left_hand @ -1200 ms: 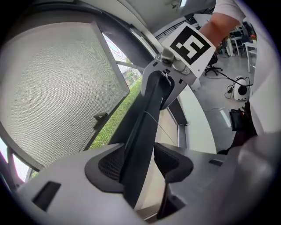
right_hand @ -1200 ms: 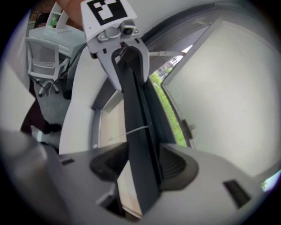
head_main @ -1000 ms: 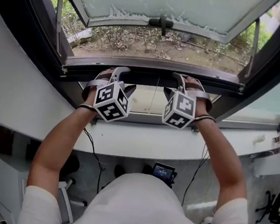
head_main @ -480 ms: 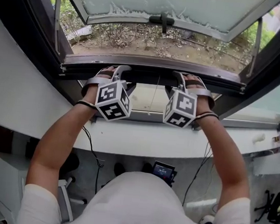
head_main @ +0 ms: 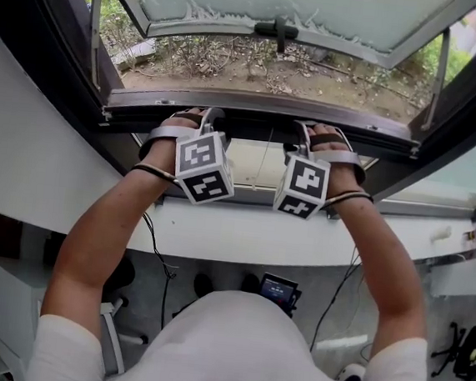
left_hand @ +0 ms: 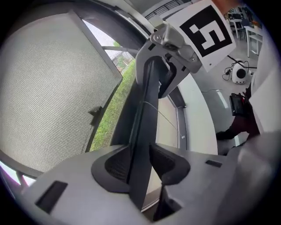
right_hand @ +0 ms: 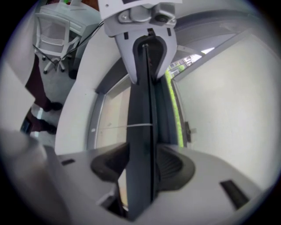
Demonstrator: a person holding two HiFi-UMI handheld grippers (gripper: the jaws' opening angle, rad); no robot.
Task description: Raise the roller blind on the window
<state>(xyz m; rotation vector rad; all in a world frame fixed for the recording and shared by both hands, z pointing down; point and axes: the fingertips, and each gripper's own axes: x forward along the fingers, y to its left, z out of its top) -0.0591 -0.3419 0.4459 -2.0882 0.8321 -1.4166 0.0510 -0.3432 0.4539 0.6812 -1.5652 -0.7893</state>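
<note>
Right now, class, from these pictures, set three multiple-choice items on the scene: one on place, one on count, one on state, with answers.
1. Where is the dark bar? A) in the left gripper and right gripper B) on the floor C) on a shelf
2. How many marked cubes show in the head view? A) one B) two C) four
3. The window is: A) shut B) open C) boarded up
Answers: 1 A, both clamp it, the left's jaws having just been closing on it. 2 B, one rides each gripper. 3 B, it swings outward over the ground.
</note>
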